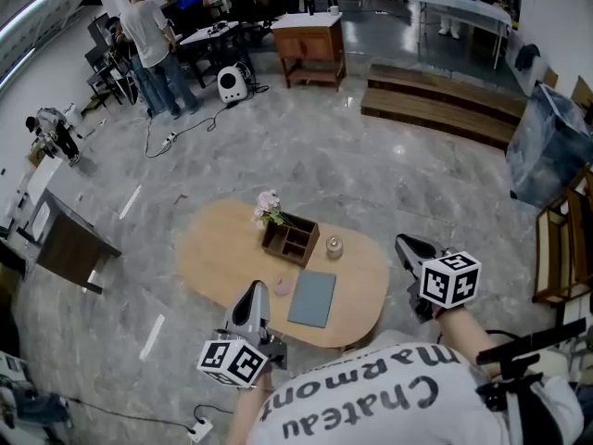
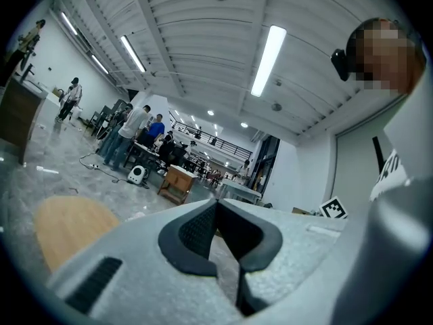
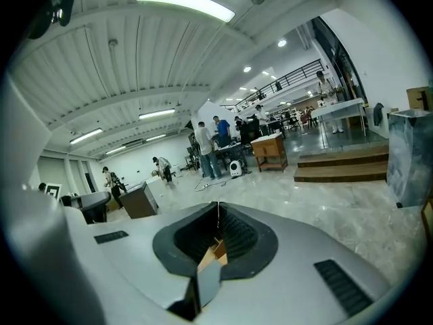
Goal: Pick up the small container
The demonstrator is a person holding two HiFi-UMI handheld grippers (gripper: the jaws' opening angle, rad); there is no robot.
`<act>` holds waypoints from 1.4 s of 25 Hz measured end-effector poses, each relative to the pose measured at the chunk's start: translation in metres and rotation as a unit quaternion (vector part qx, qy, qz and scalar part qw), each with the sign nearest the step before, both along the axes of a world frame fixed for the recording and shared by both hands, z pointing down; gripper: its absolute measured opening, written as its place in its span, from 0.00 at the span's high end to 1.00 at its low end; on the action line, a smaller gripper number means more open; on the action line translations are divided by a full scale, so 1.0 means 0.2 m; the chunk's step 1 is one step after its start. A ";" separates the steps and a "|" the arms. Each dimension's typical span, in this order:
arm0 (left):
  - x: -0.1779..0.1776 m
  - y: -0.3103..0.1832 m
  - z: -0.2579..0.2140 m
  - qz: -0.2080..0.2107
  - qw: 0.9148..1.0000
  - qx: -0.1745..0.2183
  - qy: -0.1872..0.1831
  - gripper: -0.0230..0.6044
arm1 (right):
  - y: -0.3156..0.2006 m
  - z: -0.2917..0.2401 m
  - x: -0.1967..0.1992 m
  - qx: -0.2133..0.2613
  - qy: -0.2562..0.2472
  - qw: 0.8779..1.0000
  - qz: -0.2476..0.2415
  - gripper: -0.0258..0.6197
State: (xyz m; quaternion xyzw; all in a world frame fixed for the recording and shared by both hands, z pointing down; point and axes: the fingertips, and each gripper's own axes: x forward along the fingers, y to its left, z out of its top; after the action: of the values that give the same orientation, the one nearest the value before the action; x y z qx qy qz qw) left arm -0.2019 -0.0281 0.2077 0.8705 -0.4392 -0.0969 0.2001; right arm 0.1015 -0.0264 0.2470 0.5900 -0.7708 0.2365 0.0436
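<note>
Closest to the camera is my white shirt (image 1: 371, 397), low in the head view, and both grippers are raised just in front of it. My left gripper (image 1: 254, 290) hangs over the near edge of the oval wooden tabletop (image 1: 213, 248). In the left gripper view its jaws are pressed together, with nothing between them, and it (image 2: 216, 200) is tilted up toward the ceiling. My right gripper (image 1: 404, 242) is beyond the right end of the tabletop, over the grey floor (image 1: 371, 156). Its jaws are also pressed together and empty, and in the right gripper view it (image 3: 217, 205) points across the hall.

The small container (image 1: 334, 246) stands upright on the tabletop, ahead of my left gripper and to its right, and to the left of my right gripper. Neither gripper touches it. Just beside it, on the side of my left gripper, is a wooden organizer (image 1: 292, 239) with pale flowers (image 1: 268, 208) at its far corner. A grey-blue pad (image 1: 312, 298) lies flat between the container and my left gripper. Near the left gripper's tip lies a small pink round piece (image 1: 283, 286).
</note>
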 end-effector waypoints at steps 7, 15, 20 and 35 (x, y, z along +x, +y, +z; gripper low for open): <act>0.04 -0.12 0.12 0.011 0.999 -0.031 -0.001 0.94 | -0.10 0.11 -0.03 -0.032 -0.006 0.999 -0.006 0.94; 0.12 -0.27 0.22 0.002 0.999 -0.051 0.003 0.94 | -0.30 0.23 -0.01 -0.057 -0.010 0.998 -0.027 0.94; 0.20 -0.41 0.31 -0.005 0.997 -0.071 0.006 0.94 | -0.49 0.31 0.01 -0.069 -0.017 0.996 -0.046 0.94; 0.49 -0.82 0.59 -0.096 0.987 -0.128 0.027 0.94 | -1.11 0.62 -0.04 -0.134 -0.069 0.969 -0.195 0.94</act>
State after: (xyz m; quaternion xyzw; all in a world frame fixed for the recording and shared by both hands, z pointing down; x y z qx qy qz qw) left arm -0.1048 -0.1921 0.3254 0.7883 -0.5240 -0.0822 0.3119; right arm 0.0939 -0.2491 0.3710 0.3989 -0.8335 0.3650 0.1140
